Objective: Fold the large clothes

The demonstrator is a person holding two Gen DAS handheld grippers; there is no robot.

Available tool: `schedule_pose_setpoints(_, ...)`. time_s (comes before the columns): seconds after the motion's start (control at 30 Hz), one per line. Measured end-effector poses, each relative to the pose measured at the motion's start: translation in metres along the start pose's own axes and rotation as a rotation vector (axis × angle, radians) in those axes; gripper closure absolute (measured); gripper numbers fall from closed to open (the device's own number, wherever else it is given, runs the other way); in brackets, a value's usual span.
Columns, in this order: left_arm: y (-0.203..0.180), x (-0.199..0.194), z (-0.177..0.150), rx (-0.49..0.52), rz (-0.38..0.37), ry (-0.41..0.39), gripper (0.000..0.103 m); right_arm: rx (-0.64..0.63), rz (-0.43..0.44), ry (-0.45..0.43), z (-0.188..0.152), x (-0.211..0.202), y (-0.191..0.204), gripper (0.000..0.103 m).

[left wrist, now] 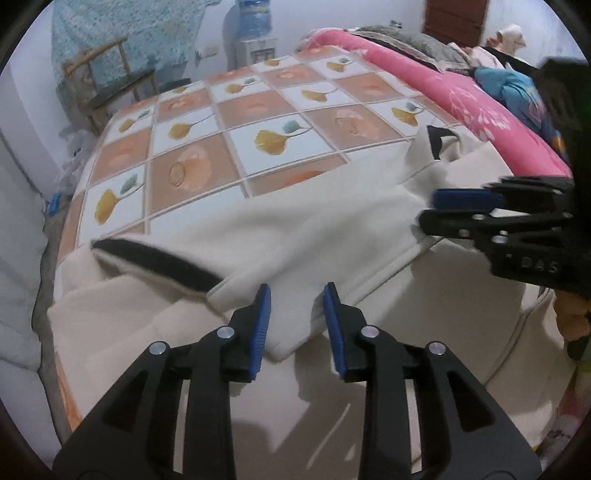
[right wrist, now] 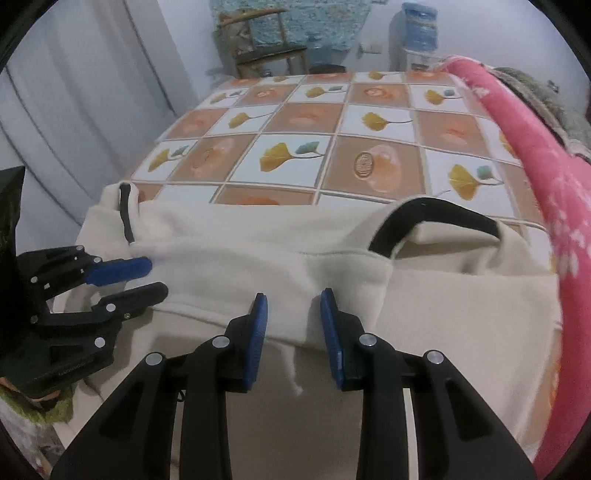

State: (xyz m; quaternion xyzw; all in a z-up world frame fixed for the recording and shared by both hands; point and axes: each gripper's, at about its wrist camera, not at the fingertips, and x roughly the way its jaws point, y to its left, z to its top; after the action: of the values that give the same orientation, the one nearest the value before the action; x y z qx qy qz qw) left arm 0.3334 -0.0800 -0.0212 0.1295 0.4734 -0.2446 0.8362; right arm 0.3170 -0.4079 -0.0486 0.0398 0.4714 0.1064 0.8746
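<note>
A large cream fleece garment (left wrist: 314,229) (right wrist: 258,258) with black trim (left wrist: 159,262) (right wrist: 436,214) lies on the bed, its upper layer folded back toward me. My left gripper (left wrist: 297,295) hovers over the near folded edge. Its blue pads (left wrist: 263,317) stand apart, with cloth under the gap but not pinched. In the right wrist view the left gripper (right wrist: 157,277) shows at the left edge of the garment, jaws parted. My right gripper (right wrist: 293,306) is open over the same folded edge further right, where a loose thread hangs. It appears side-on at the right (left wrist: 428,210).
The bed carries a tiled sheet (left wrist: 221,129) (right wrist: 369,122) with leaf prints. A pink rolled blanket (left wrist: 424,88) (right wrist: 535,166) and piled clothes line the right side. A wooden chair (left wrist: 110,81) (right wrist: 266,40) and a water dispenser (left wrist: 255,22) stand beyond the far end.
</note>
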Motion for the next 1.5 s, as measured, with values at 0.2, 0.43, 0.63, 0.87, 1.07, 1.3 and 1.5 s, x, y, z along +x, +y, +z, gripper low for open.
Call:
schedule_pose_setpoints(0.2,0.013,-0.031,-0.016,-0.066,0.046,-0.018,0.058,0.104,-0.01,0.0,-0.025,-0.033,-0.014,0.072)
schedule_pose_setpoints(0.43,0.018,-0.088,-0.044,-0.153,0.039,-0.104,0.043,0.185,0.044,-0.061,-0.066,-0.086,-0.023,0.065)
schedule_pose_setpoints(0.63,0.006,-0.12,-0.079,-0.214,0.036,-0.143,0.025,0.146,0.078,-0.064,-0.105,-0.111,0.001,0.046)
schedule_pose_setpoints(0.87,-0.015,-0.089,-0.122,-0.245,0.075,-0.018,0.015,0.076,0.004,-0.017,-0.143,-0.102,0.029,0.027)
schedule_pose_setpoints(1.07,-0.024,-0.062,-0.137,-0.241,0.159,0.052,0.008,0.026,-0.155,0.054,-0.158,-0.07,0.036,0.019)
schedule_pose_setpoints(1.3,-0.026,-0.061,-0.139,-0.242,0.165,0.023,0.008,0.032,-0.205,0.066,-0.156,-0.064,0.037,0.007)
schedule_pose_setpoints(1.5,-0.026,-0.063,-0.14,-0.243,0.172,0.021,0.008,0.037,-0.209,0.057,-0.156,-0.063,0.037,0.007)
